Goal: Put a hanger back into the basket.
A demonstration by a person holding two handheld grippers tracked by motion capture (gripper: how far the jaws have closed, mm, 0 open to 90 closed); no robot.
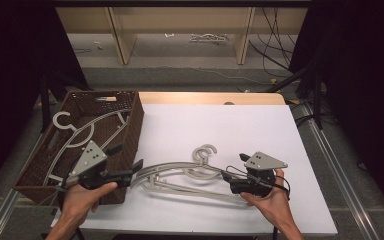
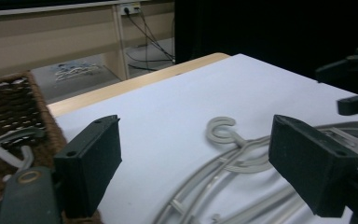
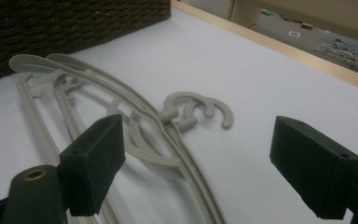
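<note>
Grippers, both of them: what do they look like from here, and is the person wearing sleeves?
Both the left gripper and right gripper are black, each with two blocky jaws and a grey three-cornered plate on top. A black cable loops beside the right one. The forearms are bare, with no sleeves.

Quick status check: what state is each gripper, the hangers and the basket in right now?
Left gripper: open, holding nothing, at the basket's near right corner.
Right gripper: open, holding nothing, at the right end of the hangers on the table.
Hangers on the table: two, lying flat, overlapping, hooks side by side.
Wicker basket: upright, holding hangers.
Hangers in the basket: lying inside, count unclear.
</note>
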